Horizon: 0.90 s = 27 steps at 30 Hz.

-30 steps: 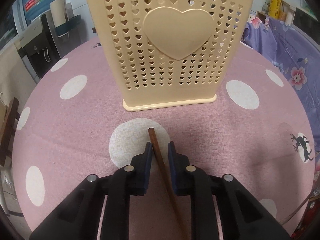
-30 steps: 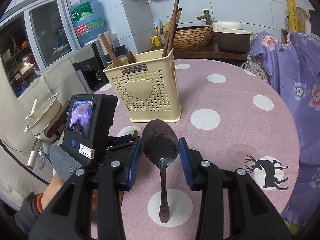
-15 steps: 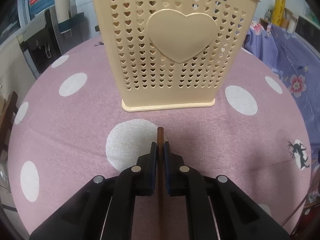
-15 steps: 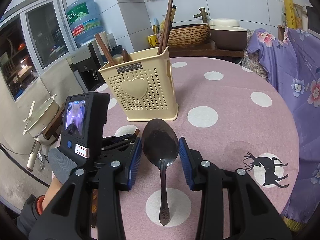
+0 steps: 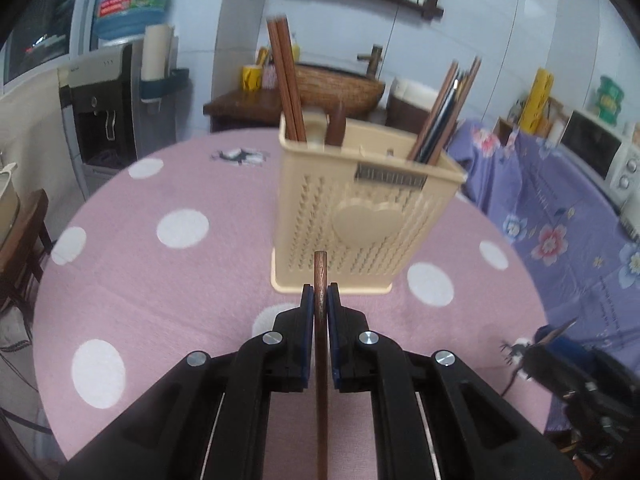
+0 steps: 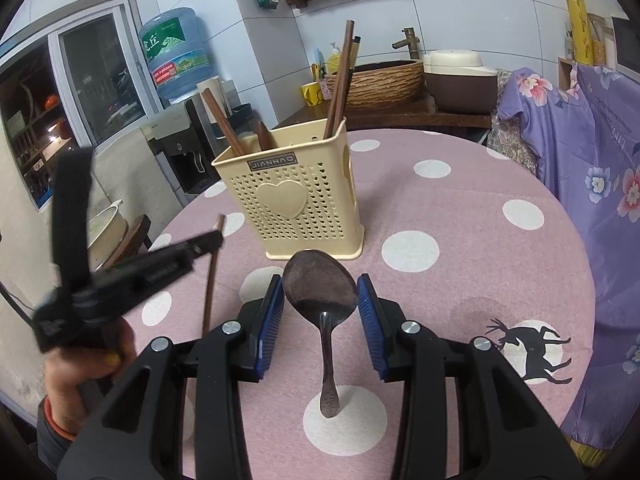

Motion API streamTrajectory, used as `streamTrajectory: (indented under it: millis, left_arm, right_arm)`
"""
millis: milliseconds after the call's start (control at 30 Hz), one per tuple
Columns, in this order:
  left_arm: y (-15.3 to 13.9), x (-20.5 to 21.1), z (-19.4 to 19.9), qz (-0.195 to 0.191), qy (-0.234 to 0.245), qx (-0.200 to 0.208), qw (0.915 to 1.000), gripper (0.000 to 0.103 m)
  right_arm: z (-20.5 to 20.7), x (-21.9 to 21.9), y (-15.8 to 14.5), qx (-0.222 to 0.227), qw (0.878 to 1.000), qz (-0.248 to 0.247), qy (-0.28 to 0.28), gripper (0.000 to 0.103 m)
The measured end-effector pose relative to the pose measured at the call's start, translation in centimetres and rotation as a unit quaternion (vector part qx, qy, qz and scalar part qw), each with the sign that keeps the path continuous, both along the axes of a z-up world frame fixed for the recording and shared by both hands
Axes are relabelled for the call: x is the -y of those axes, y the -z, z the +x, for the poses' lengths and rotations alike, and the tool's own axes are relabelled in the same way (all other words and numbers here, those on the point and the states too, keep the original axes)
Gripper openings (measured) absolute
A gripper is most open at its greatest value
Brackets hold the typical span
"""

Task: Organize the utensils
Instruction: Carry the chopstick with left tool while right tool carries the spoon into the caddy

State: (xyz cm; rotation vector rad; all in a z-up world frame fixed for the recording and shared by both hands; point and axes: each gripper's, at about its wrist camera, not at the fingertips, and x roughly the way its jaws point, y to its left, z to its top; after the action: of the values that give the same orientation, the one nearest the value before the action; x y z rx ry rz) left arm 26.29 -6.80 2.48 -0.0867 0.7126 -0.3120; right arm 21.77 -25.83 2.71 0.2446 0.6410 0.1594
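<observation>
In the left wrist view my left gripper point(image 5: 320, 296) is shut on a brown chopstick point(image 5: 320, 272), which is held off the pink dotted table point(image 5: 192, 280). Its tip points at the cream heart-pattern utensil holder point(image 5: 360, 208) just ahead. Several chopsticks and a wooden handle stand in the holder point(image 6: 296, 200). In the right wrist view my right gripper point(image 6: 320, 304) is shut on a dark metal spoon point(image 6: 320, 286), its blue pads point(image 6: 272, 312) pressing on the bowl's sides. The left gripper point(image 6: 214, 238) appears there at the left, blurred, with the chopstick point(image 6: 210, 280) hanging below it.
A water dispenser point(image 6: 176, 148) and a pot point(image 6: 106, 232) stand beyond the table's left edge. Furniture under a purple floral cloth point(image 6: 592, 168) lines the right side. A counter with a woven basin point(image 6: 380, 80) lies behind the holder.
The left gripper's jaws closed on the chopstick, then rose with it and tilted up, so the holder's top now shows. The right gripper and the spoon kept still.
</observation>
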Motion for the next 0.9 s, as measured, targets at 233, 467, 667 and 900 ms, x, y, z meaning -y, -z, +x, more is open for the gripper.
streamTrajectory:
  millis: [233, 467, 667, 900]
  left_arm:
    - [-3.3, -1.1, -1.5, -0.010, -0.007, 0.062, 0.9980, 0.008]
    - [-3.6, -1.7, -1.4, -0.022, 0.003, 0.060, 0.9980, 0.008]
    - [-4.9, -2.3, -1.5, -0.035, 0.005, 0.066, 0.9972, 0.008]
    - [-9.7, -2.9, -0.7, -0.062, -0.009, 0.119, 0.9909, 0.008]
  right_arm:
    - [0.2, -0.6, -0.2, 0.001, 1.000, 0.002, -0.003, 0.038]
    - [0.4, -0.7, -0.7, 0.006, 1.000, 0.003, -0.008, 0.038]
    - [1.1, -0.2, -1.9, 0.018, 0.999, 0.021, -0.016, 0.038]
    - [2.8, -0.3, -6.6, 0.074, 0.997, 0.011, -0.016, 0.038]
